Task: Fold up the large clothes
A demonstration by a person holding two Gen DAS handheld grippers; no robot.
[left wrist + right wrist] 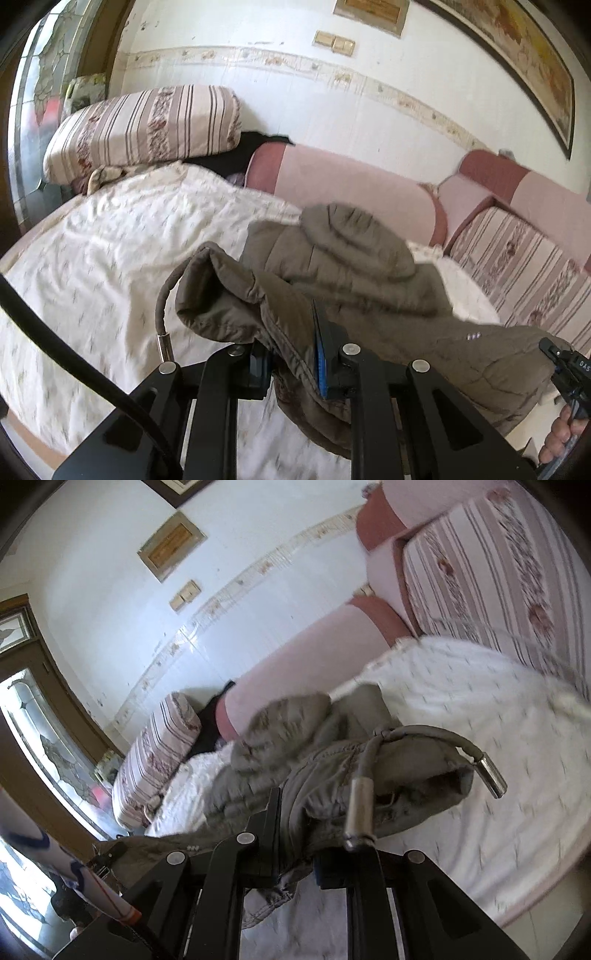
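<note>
Left wrist view, from the left edge: stained-glass door (40, 74) at far left, striped floral cushion (147, 129) at upper left, resting on a white quilted bedspread (110, 258) filling the left and centre. At lower left, a black cable (74, 362) curving across the spread. At centre, an olive-brown padded jacket (351, 266) bunched and lifted above the spread, its drawstring (162, 314) with a metal tip hanging at the left of the bundle. At bottom centre, left gripper (295, 365) clamped on a fold of the jacket, blue pad visible against the cloth. Behind, pink sofa backrest (351, 184); at upper right, a framed picture (517, 55). At lower right edge, right gripper (565, 369) pinching the jacket's far end, a hand (561, 432) below it.

Right wrist view: door (44, 738) at left, cushion (155, 757) left of centre, jacket (295, 738) heaped at centre, two metal-tipped drawstrings (424, 734) draped across. At bottom centre, right gripper (295, 853) shut tight on jacket fabric. Bedspread (480, 720) at right.
</note>
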